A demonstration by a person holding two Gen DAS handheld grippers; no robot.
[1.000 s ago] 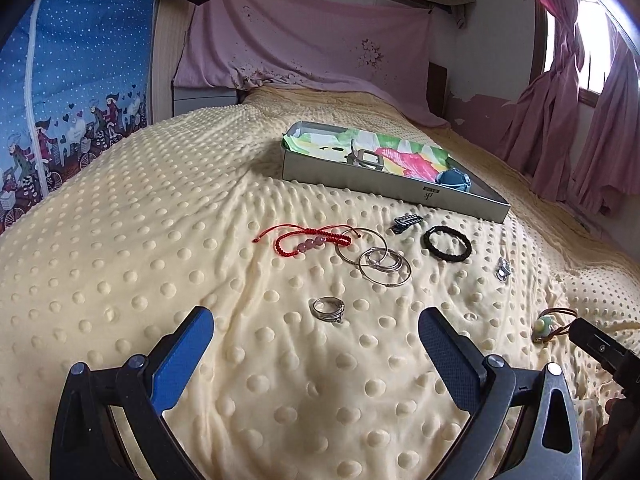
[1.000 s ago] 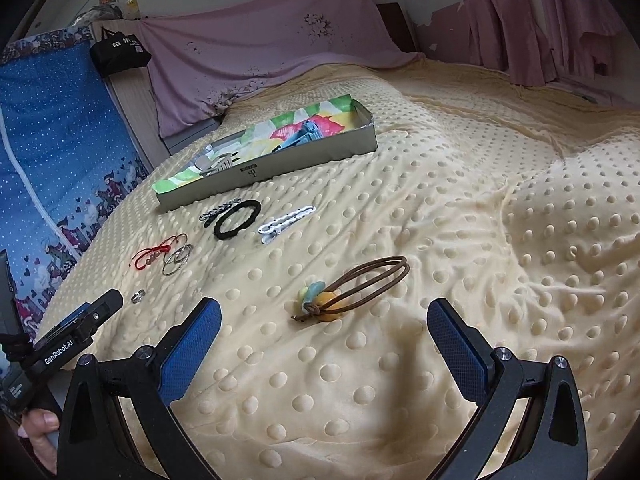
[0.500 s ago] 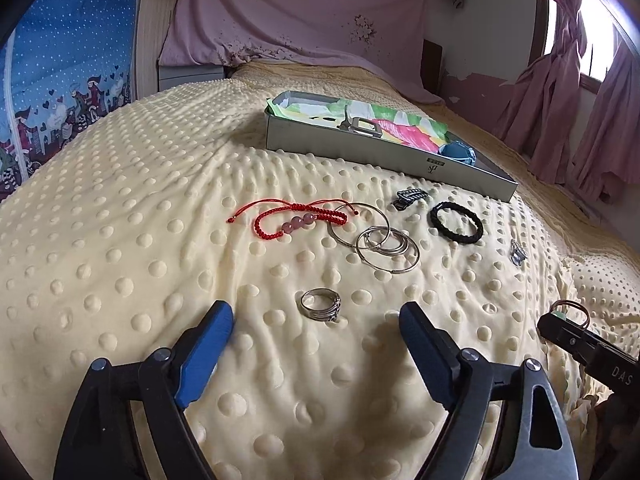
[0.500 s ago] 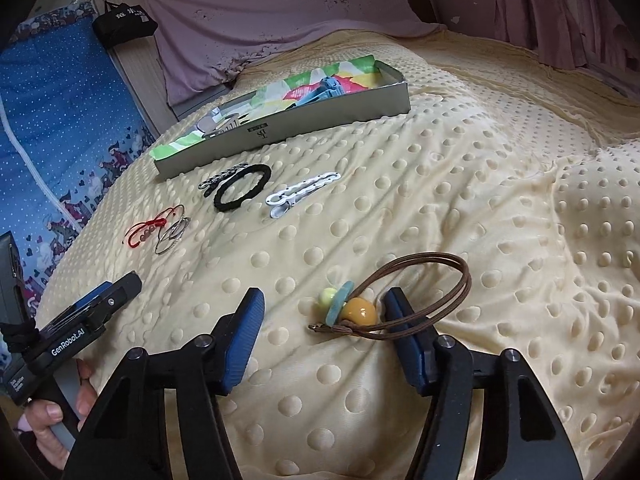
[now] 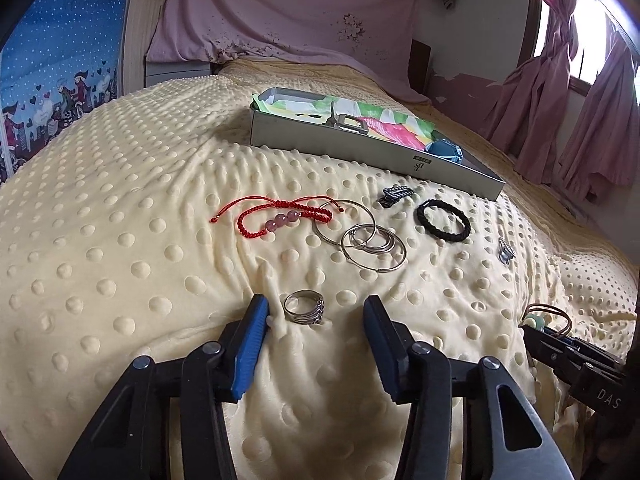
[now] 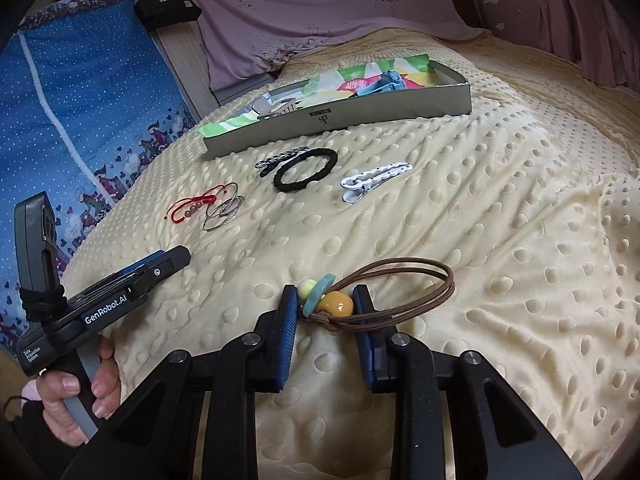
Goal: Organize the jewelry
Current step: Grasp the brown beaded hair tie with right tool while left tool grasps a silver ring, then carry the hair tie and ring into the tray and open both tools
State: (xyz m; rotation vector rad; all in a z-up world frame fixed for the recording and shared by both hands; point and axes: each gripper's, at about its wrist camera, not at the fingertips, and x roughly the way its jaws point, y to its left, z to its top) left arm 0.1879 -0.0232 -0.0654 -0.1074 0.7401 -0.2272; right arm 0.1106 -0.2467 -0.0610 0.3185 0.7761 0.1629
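On the yellow dotted blanket, a silver ring (image 5: 303, 307) lies between the blue pads of my left gripper (image 5: 314, 312), which is open and narrowed around it without touching. My right gripper (image 6: 326, 300) is shut on the beads of a brown hair tie (image 6: 420, 276), whose loop trails off to the right. Farther up the bed, a grey box (image 5: 360, 148) with a colourful lining holds a few pieces. Between the grippers and the box lie a red cord bracelet (image 5: 280, 218), silver hoops (image 5: 368, 240), a black hair band (image 5: 443, 221), a dark clip (image 5: 394, 195) and a white clip (image 6: 374, 176).
A blue patterned panel (image 6: 80, 100) stands along the bed's left side, and a pink cloth (image 5: 280, 20) hangs behind the head end. Pink curtains (image 5: 580, 112) hang at the right. A hand (image 6: 76, 396) holds the left gripper's handle at the bed's near left edge.
Both grippers have come down to the blanket and narrowed. The left one now straddles the ring. The right one has closed in on the hair tie's beads.
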